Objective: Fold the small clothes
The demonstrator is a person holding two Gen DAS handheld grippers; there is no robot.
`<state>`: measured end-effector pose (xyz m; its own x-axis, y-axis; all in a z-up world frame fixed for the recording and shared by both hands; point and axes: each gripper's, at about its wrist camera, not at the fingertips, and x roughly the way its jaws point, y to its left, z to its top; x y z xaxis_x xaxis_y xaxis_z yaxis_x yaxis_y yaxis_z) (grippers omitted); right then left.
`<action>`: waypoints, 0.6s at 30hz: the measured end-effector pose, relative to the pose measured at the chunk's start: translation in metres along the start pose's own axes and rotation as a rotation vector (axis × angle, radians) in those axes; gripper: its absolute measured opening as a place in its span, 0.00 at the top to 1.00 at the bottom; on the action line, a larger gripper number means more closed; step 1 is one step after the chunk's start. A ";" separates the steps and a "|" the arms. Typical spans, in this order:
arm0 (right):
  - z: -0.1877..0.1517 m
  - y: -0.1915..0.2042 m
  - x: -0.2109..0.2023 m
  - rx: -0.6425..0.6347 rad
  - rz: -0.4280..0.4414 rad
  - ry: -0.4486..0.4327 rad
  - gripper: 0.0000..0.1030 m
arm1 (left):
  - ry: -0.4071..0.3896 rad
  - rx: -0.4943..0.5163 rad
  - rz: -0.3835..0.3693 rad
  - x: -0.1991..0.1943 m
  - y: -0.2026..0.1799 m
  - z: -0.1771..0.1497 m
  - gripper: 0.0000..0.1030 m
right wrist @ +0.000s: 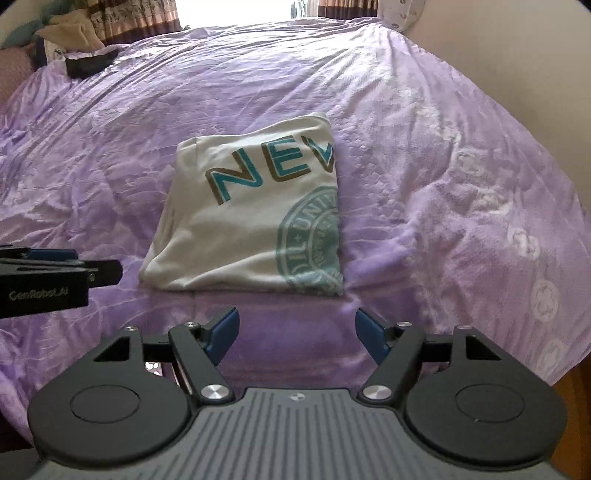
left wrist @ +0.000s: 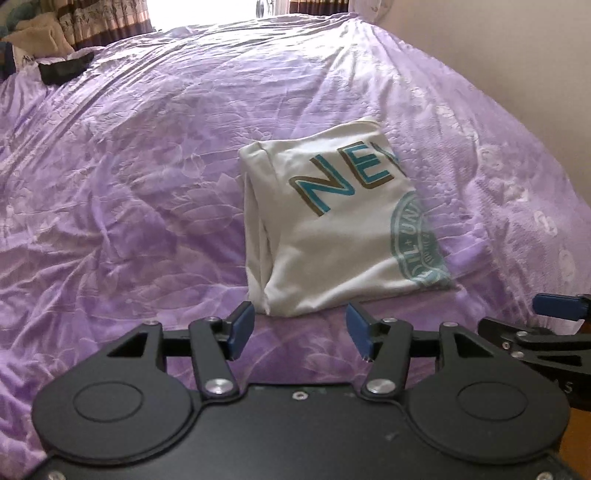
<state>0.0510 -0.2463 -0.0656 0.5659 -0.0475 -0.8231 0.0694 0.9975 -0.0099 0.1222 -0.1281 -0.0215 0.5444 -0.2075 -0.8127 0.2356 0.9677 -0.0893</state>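
Observation:
A white T-shirt (left wrist: 332, 229) with teal and brown "NEW" lettering and a teal round seal lies folded into a small rectangle on the purple bedspread (left wrist: 129, 184). It also shows in the right wrist view (right wrist: 251, 221). My left gripper (left wrist: 300, 328) is open and empty, just short of the shirt's near edge. My right gripper (right wrist: 296, 332) is open and empty, a little back from the shirt's near edge. Each gripper shows at the edge of the other's view: the right one (left wrist: 554, 321) and the left one (right wrist: 55, 277).
A black cloth item (left wrist: 64, 68) lies at the far left of the bed, also in the right wrist view (right wrist: 90, 62). Pillows and patterned curtains (left wrist: 103, 18) stand behind it. A pale wall (left wrist: 517, 55) runs along the bed's right side.

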 end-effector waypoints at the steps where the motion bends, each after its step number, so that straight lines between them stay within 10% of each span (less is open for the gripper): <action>1: -0.001 0.001 -0.002 -0.001 -0.001 0.002 0.18 | 0.001 0.002 0.004 0.000 -0.001 -0.001 0.45; 18: -0.007 0.006 -0.009 -0.005 0.004 -0.011 0.18 | 0.000 0.012 0.011 -0.008 -0.001 -0.007 0.43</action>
<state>0.0403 -0.2397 -0.0621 0.5754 -0.0439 -0.8167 0.0630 0.9980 -0.0092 0.1120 -0.1263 -0.0195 0.5470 -0.1972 -0.8136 0.2394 0.9681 -0.0737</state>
